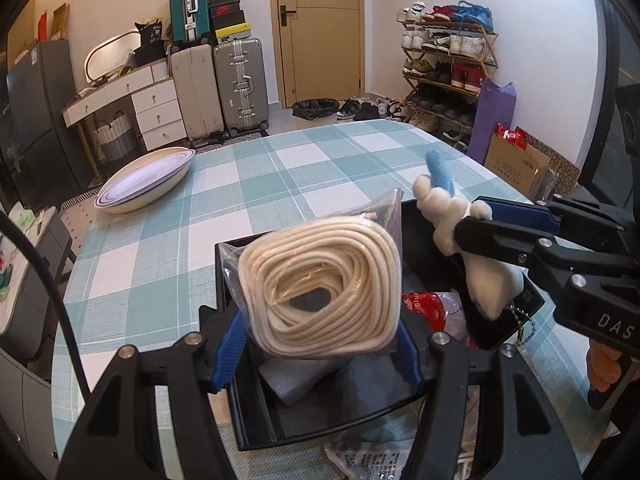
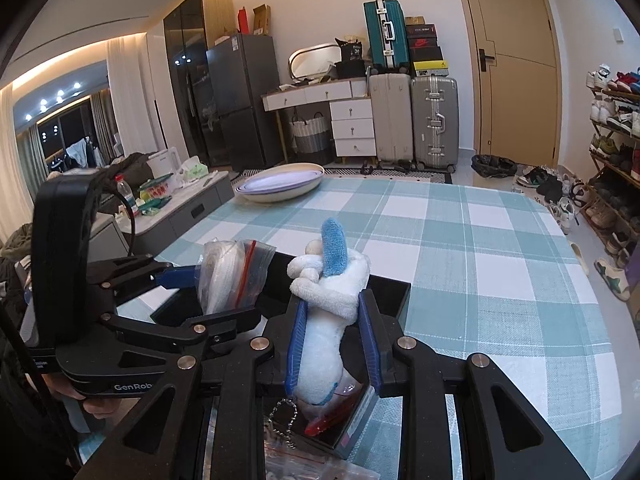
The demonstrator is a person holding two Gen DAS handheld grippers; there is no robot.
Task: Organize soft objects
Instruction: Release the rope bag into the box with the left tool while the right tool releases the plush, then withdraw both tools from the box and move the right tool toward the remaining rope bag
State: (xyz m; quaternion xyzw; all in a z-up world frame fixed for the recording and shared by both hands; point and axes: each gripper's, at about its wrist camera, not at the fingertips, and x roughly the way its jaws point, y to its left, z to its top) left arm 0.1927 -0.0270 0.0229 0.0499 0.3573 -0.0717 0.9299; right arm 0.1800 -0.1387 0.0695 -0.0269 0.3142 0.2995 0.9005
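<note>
My left gripper (image 1: 320, 340) is shut on a clear zip bag of coiled cream rope (image 1: 320, 280), held above an open black box (image 1: 256, 400) on the checked tablecloth. The bag also shows in the right wrist view (image 2: 230, 276), held by the left gripper (image 2: 208, 292). My right gripper (image 2: 332, 316) is shut on a white plush toy with a blue part (image 2: 328, 292), held over the same black box (image 2: 396, 292). In the left wrist view the plush toy (image 1: 456, 220) sits in the right gripper (image 1: 476, 220) at the right.
The box holds a red packet (image 1: 424, 308), grey foam (image 1: 296, 380) and a ball chain (image 2: 282, 416). A white oval bowl (image 1: 144, 184) stands at the table's far left. Printed plastic bags (image 1: 368, 460) lie near the front edge. Suitcases, drawers and a shoe rack stand beyond the table.
</note>
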